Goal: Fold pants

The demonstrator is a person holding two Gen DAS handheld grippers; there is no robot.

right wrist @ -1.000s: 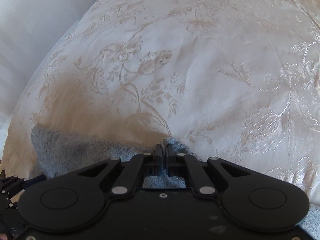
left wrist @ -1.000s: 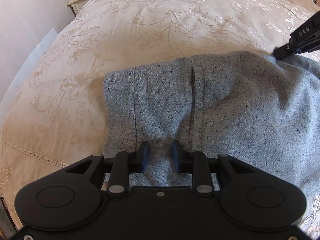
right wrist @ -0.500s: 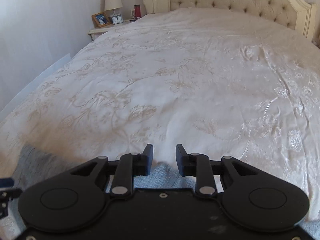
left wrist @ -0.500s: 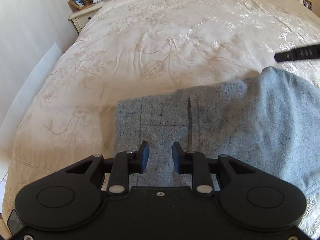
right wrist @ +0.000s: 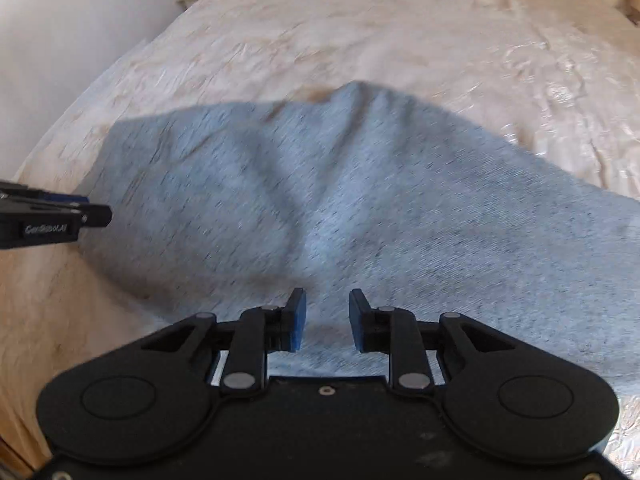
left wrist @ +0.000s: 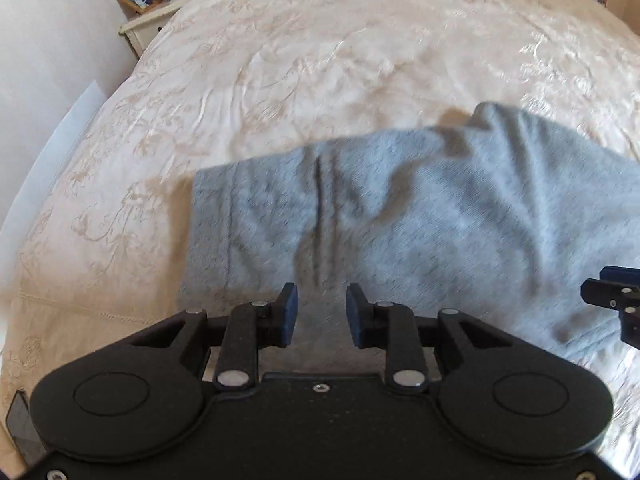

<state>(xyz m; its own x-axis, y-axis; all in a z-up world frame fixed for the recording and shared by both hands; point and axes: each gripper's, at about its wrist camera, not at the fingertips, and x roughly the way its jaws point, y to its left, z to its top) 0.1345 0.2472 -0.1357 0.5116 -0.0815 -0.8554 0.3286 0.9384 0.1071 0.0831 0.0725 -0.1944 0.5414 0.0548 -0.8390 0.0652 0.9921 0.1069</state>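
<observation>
The grey speckled pants (left wrist: 400, 216) lie folded over on the cream bedspread, with soft wrinkles and a raised far corner; they also show in the right wrist view (right wrist: 320, 200). My left gripper (left wrist: 321, 314) is open and empty, just above the near edge of the pants by a seam. My right gripper (right wrist: 327, 320) is open and empty above the near part of the pants. The right gripper also shows at the right edge of the left wrist view (left wrist: 616, 300). The left gripper shows at the left edge of the right wrist view (right wrist: 52, 220).
The cream embroidered bedspread (left wrist: 320, 60) stretches far ahead. A nightstand (left wrist: 148, 24) with a photo frame and a clock stands at the far left by the white wall (left wrist: 40, 40). The bed's left edge drops off near the wall.
The right gripper let go of the pants' far corner and opened, then drew back toward the near edge. Both grippers pulled back and up. The pants now lie loose on the bed.
</observation>
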